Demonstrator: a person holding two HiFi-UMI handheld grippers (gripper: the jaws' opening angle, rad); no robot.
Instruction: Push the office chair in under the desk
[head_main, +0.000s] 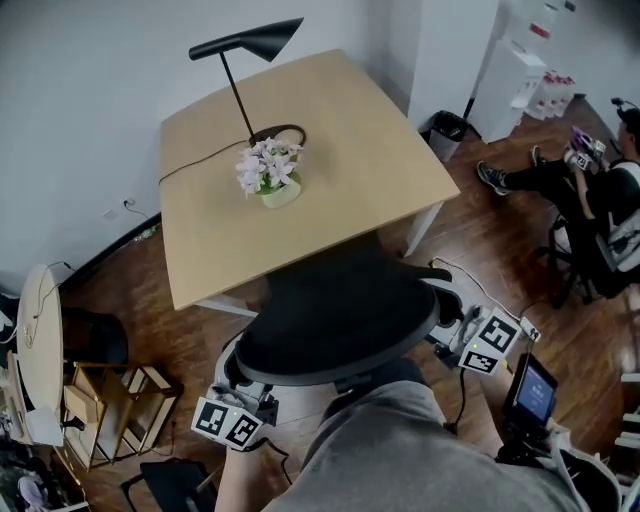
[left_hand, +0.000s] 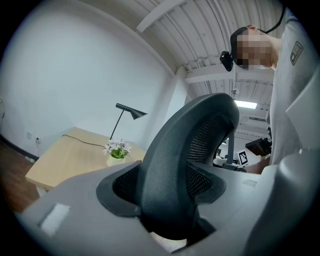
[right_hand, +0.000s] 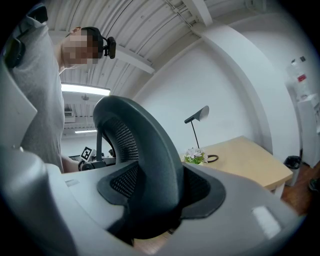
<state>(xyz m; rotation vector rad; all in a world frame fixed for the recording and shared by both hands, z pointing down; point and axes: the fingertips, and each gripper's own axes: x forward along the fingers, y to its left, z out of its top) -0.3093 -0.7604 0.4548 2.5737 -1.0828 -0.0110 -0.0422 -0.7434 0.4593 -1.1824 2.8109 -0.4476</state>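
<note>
The black mesh-backed office chair (head_main: 335, 315) is held upright, its backrest rim clamped in the left claw (head_main: 252, 398) and the right claw (head_main: 450, 325); the pale wooden worktop (head_main: 370, 160) lies just ahead.

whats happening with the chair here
A person holds a gripper in each hand. The left gripper and right gripper each clamp one side of the black mesh office chair at its backrest. The chair faces the light wooden desk, its backrest close to the near edge, so it looks nearly pushed in.
</note>
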